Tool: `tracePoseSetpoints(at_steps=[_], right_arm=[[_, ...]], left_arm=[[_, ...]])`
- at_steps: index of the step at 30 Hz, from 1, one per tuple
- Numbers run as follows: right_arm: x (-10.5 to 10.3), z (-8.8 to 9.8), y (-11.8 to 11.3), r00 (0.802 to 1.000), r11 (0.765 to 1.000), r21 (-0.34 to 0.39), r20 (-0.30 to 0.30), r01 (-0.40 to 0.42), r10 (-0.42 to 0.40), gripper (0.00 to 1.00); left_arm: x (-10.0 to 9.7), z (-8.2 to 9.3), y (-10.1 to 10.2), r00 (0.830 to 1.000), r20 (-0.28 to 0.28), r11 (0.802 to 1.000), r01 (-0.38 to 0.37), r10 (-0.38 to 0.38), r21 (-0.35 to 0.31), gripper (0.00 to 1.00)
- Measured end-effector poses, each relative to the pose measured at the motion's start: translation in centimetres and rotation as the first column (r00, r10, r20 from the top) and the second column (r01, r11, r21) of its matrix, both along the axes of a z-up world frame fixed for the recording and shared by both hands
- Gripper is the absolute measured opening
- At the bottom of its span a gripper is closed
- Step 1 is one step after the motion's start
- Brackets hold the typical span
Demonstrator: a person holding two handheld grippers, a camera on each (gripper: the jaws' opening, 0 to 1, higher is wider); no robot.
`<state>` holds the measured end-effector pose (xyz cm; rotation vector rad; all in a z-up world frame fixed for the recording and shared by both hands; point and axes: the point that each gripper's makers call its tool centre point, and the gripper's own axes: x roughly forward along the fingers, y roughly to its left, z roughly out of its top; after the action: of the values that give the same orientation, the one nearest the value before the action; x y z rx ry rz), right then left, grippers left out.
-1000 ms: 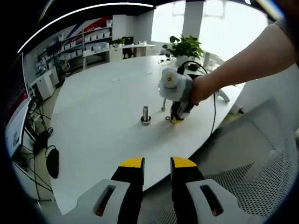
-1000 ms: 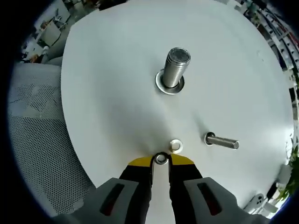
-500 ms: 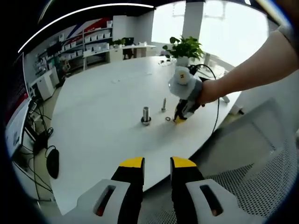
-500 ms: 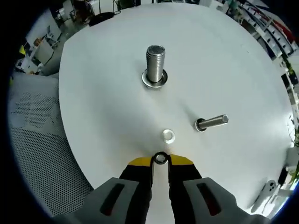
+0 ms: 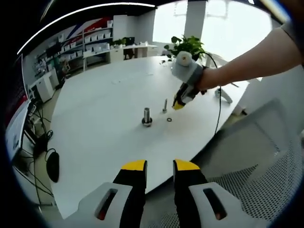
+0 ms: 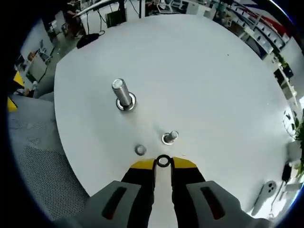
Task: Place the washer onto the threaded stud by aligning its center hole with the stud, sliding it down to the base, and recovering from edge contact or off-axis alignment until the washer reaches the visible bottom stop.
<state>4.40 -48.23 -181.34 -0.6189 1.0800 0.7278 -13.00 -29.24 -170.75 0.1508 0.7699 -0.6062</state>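
My right gripper [image 6: 163, 162] is shut on a small dark-rimmed washer [image 6: 163, 161], held above the white table [image 6: 199, 71]. Below it stand a large threaded stud [image 6: 121, 93] with a washer round its base, and a thinner stud [image 6: 170, 137]. A loose washer [image 6: 139, 150] lies flat near the jaws. In the left gripper view the right gripper [image 5: 178, 103] hangs in a person's hand, above and right of the thin stud [image 5: 165, 105], the large stud [image 5: 147, 116] and the loose washer [image 5: 169, 119]. My left gripper [image 5: 160, 166] stands open off the table's near edge.
A mesh chair [image 5: 259, 156] stands right of the table's edge. At the far side there is a potted plant [image 5: 187, 46], and a black cable [image 5: 218, 111] hangs from the right gripper. A small white device [image 6: 269, 187] lies near the table rim.
The right gripper has lifted up and away from the table with the washer held; the studs and loose washer look smaller and farther. The left gripper has stayed put.
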Motion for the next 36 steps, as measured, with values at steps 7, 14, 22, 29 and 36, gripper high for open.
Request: tracePoseSetpoints(at_steps=[7,14,22,29,36], right_arm=[[1.7,1.5,0.5,0.999,1.0,0.029,0.05,-0.004,0.002,0.14],[1.9,1.3,0.3,0.997,0.999,0.025,0.07,-0.029,0.027,0.14],[2.2,2.9,1.3,0.993,0.995,0.084,0.11,-0.057,0.047,0.14],[2.1,2.5,1.8,0.99,0.993,0.06,0.109,-0.098,0.091,0.14],[2.0,1.9,2.2,0.987,0.991,0.017,0.092,-0.136,0.133,0.14]], left_arm=[[0.0,-0.2,0.1,1.0,-0.01,1.0,-0.005,0.005,0.008,0.19],[0.0,-0.3,0.3,1.0,-0.013,1.0,-0.014,0.015,0.013,0.19],[-0.1,-0.4,0.2,1.0,-0.017,1.0,-0.003,0.004,0.018,0.19],[0.0,-0.3,0.3,1.0,-0.014,1.0,-0.014,0.014,0.016,0.19],[0.0,-0.3,0.4,1.0,-0.014,1.0,-0.016,0.016,0.015,0.19]])
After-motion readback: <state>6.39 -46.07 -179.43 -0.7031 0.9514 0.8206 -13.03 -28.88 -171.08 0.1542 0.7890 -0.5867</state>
